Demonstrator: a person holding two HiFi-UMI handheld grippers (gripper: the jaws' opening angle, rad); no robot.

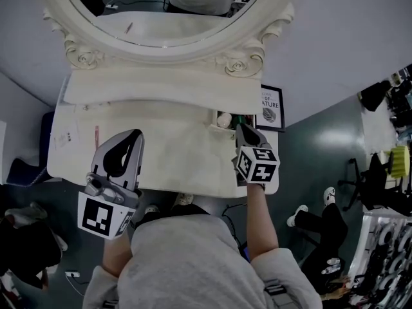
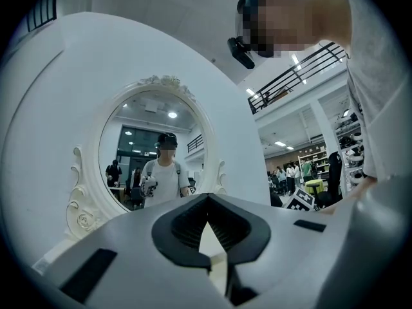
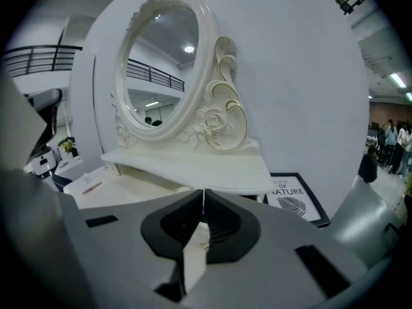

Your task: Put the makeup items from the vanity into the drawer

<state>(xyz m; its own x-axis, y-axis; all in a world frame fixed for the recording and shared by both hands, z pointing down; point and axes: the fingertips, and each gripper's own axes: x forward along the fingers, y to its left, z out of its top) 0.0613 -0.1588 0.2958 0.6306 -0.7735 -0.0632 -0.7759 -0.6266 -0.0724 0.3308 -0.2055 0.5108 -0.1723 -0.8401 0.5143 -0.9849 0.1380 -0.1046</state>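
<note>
On the cream-white vanity tabletop (image 1: 174, 156), beneath the oval carved-frame mirror (image 1: 164, 24), the makeup items are seen in two places. A thin red pencil-like stick (image 1: 96, 137) lies on the left part of the top, with its long axis running front to back, towards the mirror. A small cream round-topped piece (image 1: 223, 118) and a dark green piece (image 1: 239, 119) are set at the right rear corner.

The left gripper (image 1: 135, 135) is held over the middle-left of the top. Its jaws are pressed together at the tips, and nothing is pinched between them. The red stick lies to its left, near it, so this gripper is judged the nearer for that item.

The right gripper (image 1: 240, 129) is pointed at the rear corner just before the cream and green pieces. Its jaws also meet, with nothing caught between them. Both pairs would need to be spread before any grasp.

No drawer can be made out in any view.

On the black-framed print (image 1: 271, 107) leaning beside the vanity, "OF NATURE" can be read. The line above it is too small to read.
</note>
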